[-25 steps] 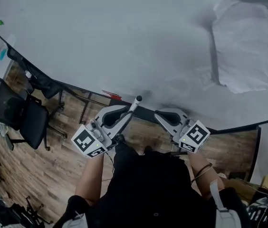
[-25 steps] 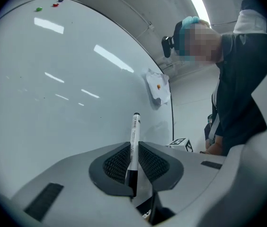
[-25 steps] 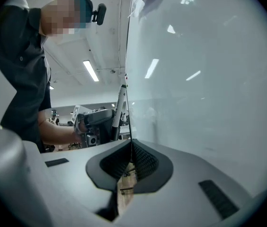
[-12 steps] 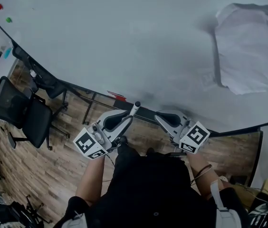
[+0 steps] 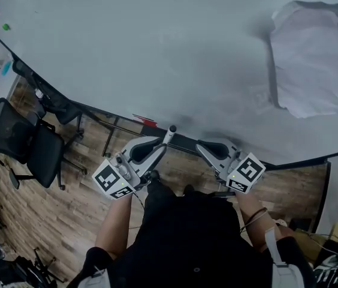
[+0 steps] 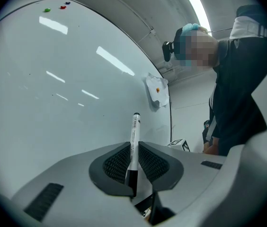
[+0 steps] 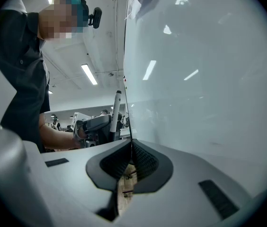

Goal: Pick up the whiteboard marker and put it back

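Nothing moved since earlier. My left gripper (image 5: pixel 159 145) clamps whiteboard marker (image 6: pixel 134 143); its print is unreadable; axis along jaws, free end toward whiteboard (image 5: pixel 157 53). Right gripper (image 7: pixel 130 144) closed, empty.

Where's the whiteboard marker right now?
The white-barrelled, black-ended whiteboard marker is clamped in the jaws of the left gripper, left of centre in the head view, pointing at the big white whiteboard near its lower edge.
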Tool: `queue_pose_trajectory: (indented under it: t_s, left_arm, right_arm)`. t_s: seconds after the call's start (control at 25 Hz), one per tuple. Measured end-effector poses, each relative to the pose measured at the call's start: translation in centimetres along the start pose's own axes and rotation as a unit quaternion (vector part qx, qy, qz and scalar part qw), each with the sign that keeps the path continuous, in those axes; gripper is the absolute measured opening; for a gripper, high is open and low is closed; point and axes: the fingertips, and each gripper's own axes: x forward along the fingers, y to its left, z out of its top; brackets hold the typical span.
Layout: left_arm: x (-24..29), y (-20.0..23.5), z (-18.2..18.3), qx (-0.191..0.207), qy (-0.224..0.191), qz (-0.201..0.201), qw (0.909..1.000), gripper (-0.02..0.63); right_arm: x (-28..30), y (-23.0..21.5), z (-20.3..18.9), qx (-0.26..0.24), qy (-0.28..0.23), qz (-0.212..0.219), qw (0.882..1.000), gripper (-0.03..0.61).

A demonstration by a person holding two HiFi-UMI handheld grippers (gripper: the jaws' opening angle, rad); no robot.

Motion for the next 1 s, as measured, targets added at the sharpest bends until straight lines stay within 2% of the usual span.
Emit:
queue_pose_trajectory:
  t_s: [0.44, 0.84, 1.0]
  left_arm:
    - [0.1, -0.4, -0.6, -0.004, 0.003, -0.004, 1.0000, 0.064]
    - [0.6, 0.1, -0.5, 0.010, 0.013, -0.007, 0.9998, 0.064]
    - [1.9, 0.4, -1.9, 0.014, 0.020, -0.006, 0.9997, 0.064]
  right_arm:
    - [-0.9, 0.1, -0.4, -0.001, 0.003, -0.009, 1.000, 0.020]
    - [-1.2, -0.4, -0.5, 0.001, -0.001, -0.018, 1.000, 0.020]
    - [-2.3, -1.6, -1.7, 0.006, -0.003, -0.022, 1.000, 0.020]
